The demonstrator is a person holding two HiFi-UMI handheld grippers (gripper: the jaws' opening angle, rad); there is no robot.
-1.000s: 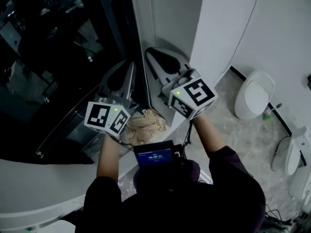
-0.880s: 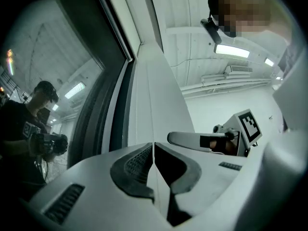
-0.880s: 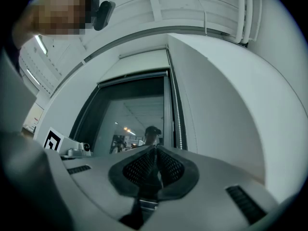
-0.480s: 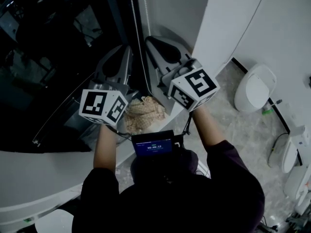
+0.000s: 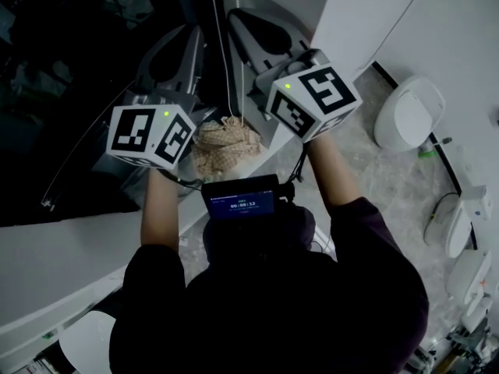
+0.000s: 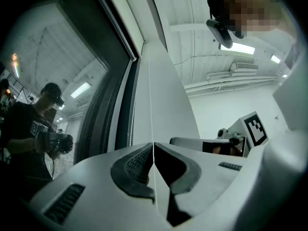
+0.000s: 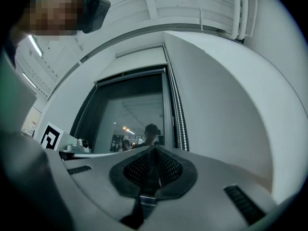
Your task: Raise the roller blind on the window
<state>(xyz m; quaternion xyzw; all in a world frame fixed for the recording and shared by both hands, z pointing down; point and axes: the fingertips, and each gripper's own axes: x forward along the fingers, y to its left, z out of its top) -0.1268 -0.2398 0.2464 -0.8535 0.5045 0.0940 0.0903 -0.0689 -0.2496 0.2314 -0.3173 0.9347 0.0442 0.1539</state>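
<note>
**A:** How far up is the blind?

**B:** Most of the way, I'd judge. The window (image 7: 127, 114) is dark and bare nearly to its top. Only a pale band hangs under the head of the opening, and I take that for the blind (image 7: 137, 62).

**A:** What have you got hold of?

**B:** My left gripper (image 6: 153, 147) is clenched on the chain (image 6: 150, 95). The thin strand comes up from between the pads and climbs straight toward the top. My right gripper (image 7: 155, 150) has just been closing, and its jaws now meet. I can make out nothing between them. In that view the chain (image 7: 180, 110) runs along the frame (image 7: 168, 95), just right of the jaws and not in them.

**A:** So what's left to do?

**B:** Not much, I think. If that band is the blind, a few more pulls should take it up. The right gripper would first need a hold on the chain, above or below my left. I can't tell from here which strand raises it.
</note>
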